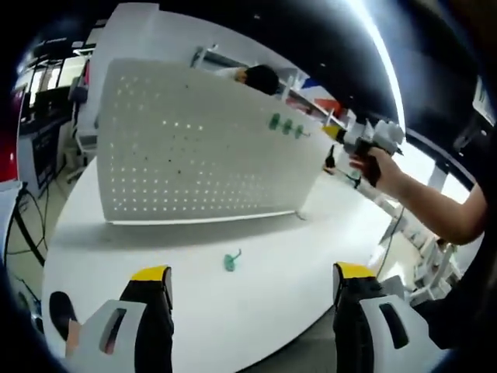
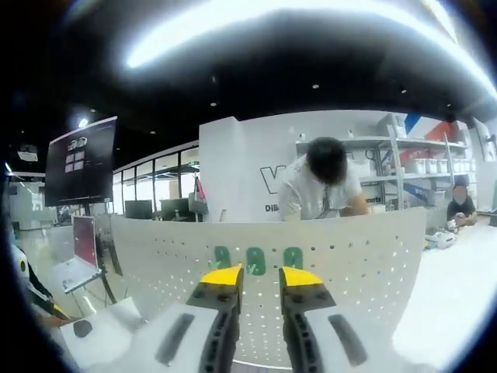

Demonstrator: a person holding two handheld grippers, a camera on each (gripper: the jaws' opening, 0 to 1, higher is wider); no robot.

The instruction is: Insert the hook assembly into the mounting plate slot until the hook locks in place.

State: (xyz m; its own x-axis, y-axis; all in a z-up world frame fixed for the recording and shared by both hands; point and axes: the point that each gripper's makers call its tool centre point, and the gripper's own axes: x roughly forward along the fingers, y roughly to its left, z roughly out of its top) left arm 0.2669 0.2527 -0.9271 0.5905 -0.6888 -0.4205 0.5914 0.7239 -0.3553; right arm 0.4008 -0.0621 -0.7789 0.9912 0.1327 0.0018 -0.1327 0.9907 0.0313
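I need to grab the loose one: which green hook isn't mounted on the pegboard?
The green hook lying alone on the white table, ahead of the left gripper. The other three hooks sit in a row on the pegboard.

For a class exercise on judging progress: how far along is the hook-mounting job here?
Three green hooks already sit on the pegboard. The right hand-held gripper is at them, jaws apart. One green hook lies on the table, ahead of the open left hand-held gripper: still to mount.

Dark ceiling (image 2: 311, 62) with long light strips (image 2: 256, 19), white wall (image 2: 241, 163), shelving (image 2: 419, 155), windows (image 2: 155, 186).
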